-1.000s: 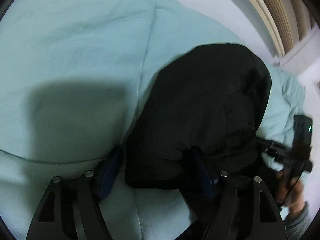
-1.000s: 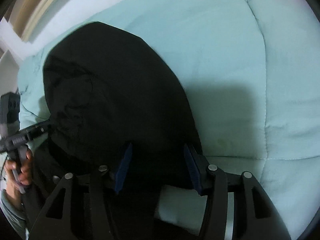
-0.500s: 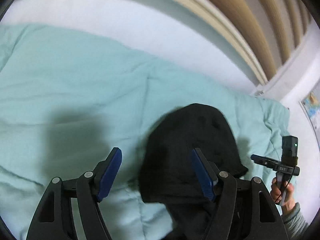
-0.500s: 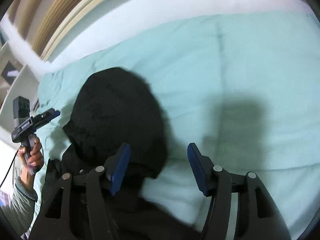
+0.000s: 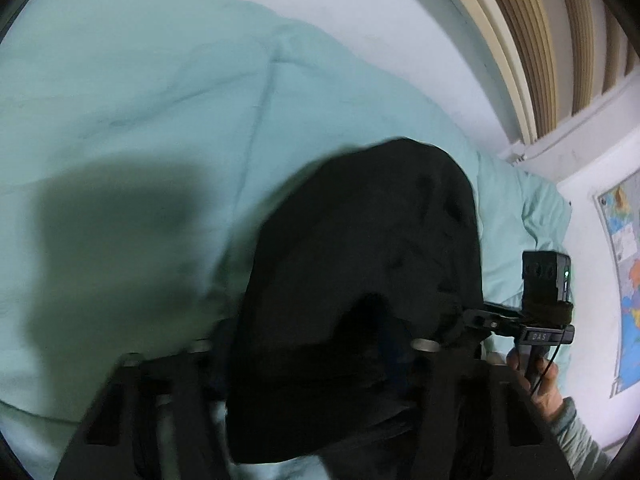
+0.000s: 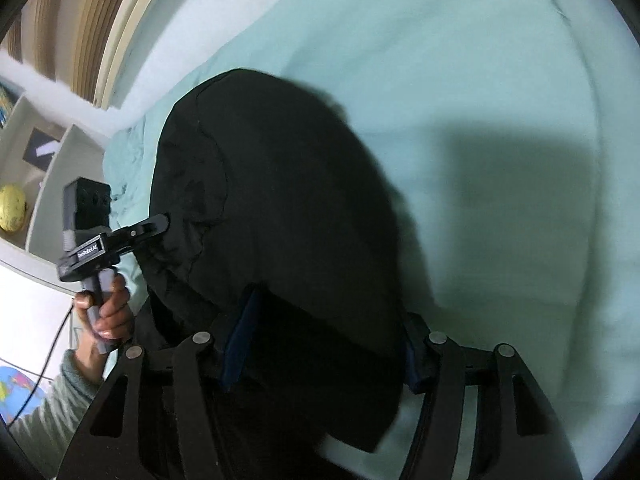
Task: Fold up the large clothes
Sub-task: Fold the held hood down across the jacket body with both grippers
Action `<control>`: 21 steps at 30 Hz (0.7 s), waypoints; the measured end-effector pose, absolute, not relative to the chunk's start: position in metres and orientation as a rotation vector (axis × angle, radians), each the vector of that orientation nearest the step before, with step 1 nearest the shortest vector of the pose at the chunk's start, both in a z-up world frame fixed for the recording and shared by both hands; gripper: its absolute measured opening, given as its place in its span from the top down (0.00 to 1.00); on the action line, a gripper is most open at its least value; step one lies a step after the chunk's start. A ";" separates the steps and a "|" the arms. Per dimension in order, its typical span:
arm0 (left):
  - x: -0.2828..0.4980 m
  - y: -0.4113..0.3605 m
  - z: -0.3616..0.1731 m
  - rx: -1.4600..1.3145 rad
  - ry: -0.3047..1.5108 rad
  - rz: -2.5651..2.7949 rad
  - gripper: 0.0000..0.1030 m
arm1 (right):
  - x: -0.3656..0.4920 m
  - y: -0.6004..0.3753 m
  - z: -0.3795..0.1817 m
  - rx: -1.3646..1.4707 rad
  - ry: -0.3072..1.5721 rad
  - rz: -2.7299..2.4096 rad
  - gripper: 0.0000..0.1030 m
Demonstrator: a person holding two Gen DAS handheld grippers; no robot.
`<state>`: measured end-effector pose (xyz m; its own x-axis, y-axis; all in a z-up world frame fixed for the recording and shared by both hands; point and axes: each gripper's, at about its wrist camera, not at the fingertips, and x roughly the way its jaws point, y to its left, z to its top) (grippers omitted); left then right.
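Right wrist: black garment [image 6: 280, 208] between spread right hand-held gripper [image 6: 324, 344] fingers.

Black garment [image 5: 360, 272] lay bunched in a rounded, puffy mound on the light-teal quilt, near edge of scene; surface wrinkled, seams visible, its near end draped low toward the cameras.

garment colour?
Black garment, plain, on a mint-green quilt; right wrist view shows it best.

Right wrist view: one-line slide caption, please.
Black garment bunched on a teal comforter, the left hand-held gripper meeting its edge.
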<state>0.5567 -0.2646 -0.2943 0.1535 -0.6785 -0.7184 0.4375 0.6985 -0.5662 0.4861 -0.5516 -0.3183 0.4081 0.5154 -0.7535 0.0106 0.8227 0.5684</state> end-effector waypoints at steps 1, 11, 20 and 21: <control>0.552 -0.268 -0.288 -0.218 1.143 -0.817 0.68 | 0.485 -0.549 -0.315 0.524 1.113 0.336 0.60; 0.494 -0.255 -0.199 -0.133 0.943 -0.893 0.85 | 0.431 -0.511 -0.234 0.271 0.971 0.286 0.83; 0.401 -0.218 -0.107 -0.088 0.775 -0.942 0.85 | 0.342 -0.466 -0.131 0.066 0.812 0.231 0.85; 0.390 -0.211 -0.099 -0.085 0.762 -0.946 0.85 | 0.328 -0.461 -0.120 0.058 0.792 0.227 0.85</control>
